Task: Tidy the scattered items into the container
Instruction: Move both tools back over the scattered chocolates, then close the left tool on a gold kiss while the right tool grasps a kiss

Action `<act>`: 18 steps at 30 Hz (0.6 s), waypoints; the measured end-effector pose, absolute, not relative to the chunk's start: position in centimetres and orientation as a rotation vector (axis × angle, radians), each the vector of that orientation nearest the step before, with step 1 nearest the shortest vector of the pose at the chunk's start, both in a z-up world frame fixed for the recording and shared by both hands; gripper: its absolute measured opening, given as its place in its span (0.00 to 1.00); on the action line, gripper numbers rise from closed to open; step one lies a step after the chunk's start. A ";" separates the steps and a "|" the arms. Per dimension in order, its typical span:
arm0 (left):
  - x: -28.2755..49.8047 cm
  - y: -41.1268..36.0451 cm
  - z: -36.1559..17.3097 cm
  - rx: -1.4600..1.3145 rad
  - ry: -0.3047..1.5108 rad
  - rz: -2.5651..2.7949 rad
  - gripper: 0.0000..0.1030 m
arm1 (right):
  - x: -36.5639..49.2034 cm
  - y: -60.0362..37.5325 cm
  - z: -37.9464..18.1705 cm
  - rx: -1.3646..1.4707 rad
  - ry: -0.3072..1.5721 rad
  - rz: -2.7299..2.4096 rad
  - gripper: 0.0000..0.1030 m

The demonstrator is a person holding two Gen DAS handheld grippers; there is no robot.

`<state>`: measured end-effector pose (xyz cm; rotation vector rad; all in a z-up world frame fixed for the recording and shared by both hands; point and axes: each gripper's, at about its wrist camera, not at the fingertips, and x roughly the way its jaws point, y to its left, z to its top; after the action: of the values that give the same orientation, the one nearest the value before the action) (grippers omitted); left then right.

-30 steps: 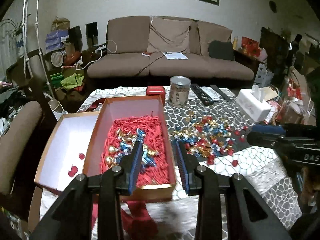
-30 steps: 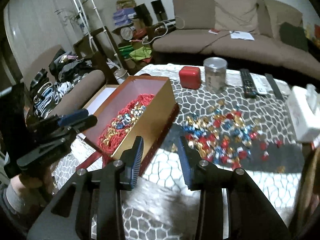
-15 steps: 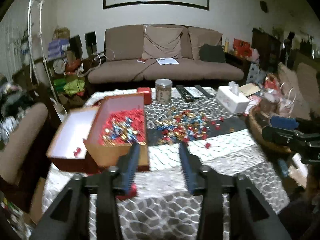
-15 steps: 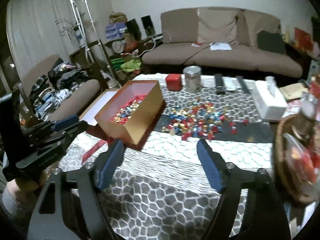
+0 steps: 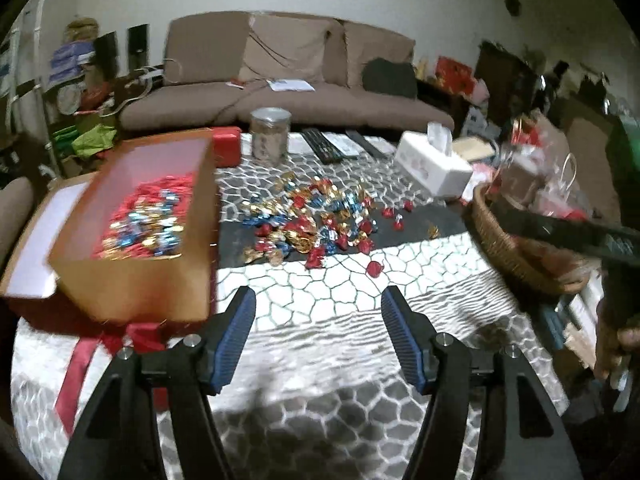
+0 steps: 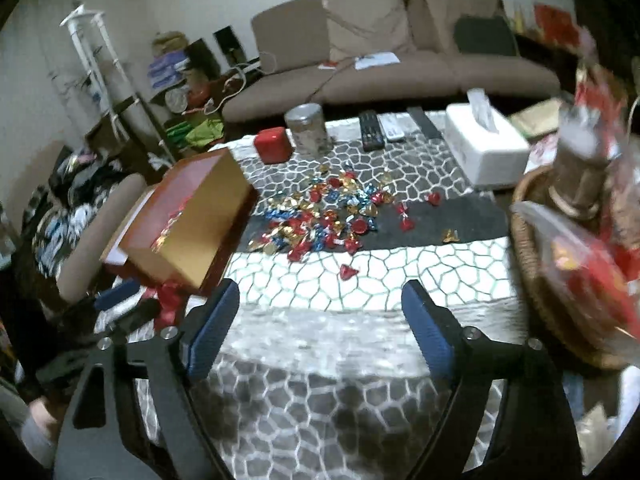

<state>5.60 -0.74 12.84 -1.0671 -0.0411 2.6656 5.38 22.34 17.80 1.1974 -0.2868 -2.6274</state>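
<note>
A pile of foil-wrapped candies (image 5: 312, 216) in red, gold and blue lies scattered mid-table; it also shows in the right wrist view (image 6: 324, 216). A gold box (image 5: 132, 284) lined with red shredded paper holds several candies at the left; the right wrist view shows it too (image 6: 196, 236). My left gripper (image 5: 318, 330) is open and empty above the table's near part, short of the pile. My right gripper (image 6: 320, 320) is open wide and empty, also short of the pile. A single red candy (image 5: 375, 268) lies nearest.
The box lid (image 5: 28, 252) lies left of the box with a red ribbon (image 5: 76, 372). A wicker basket (image 6: 560, 280) stands at the right. A tissue box (image 5: 432, 164), glass jar (image 5: 270, 138), small red box (image 5: 226, 146) and remotes (image 5: 328, 148) stand behind the pile.
Both grippers pulled back from the box, then came closer to the table again. The left gripper has opened from narrow to wide; the right opened wide half a second ago.
</note>
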 end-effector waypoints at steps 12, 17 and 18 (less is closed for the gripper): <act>-5.2 0.4 6.3 -1.195 -0.136 2.599 0.63 | -8.5 23.7 10.1 1.331 -0.354 -2.607 0.45; -6.7 0.1 5.7 -1.210 -0.126 2.595 0.63 | -13.3 24.1 6.8 1.390 -0.424 -2.528 0.33; -6.9 -0.1 5.6 -1.219 -0.152 2.591 0.63 | -14.1 24.1 6.0 1.408 -0.434 -2.518 0.33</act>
<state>-6.87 -0.15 5.64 -1.2192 -0.1515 2.5907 -14.05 24.15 5.97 1.4077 -0.4338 -2.5179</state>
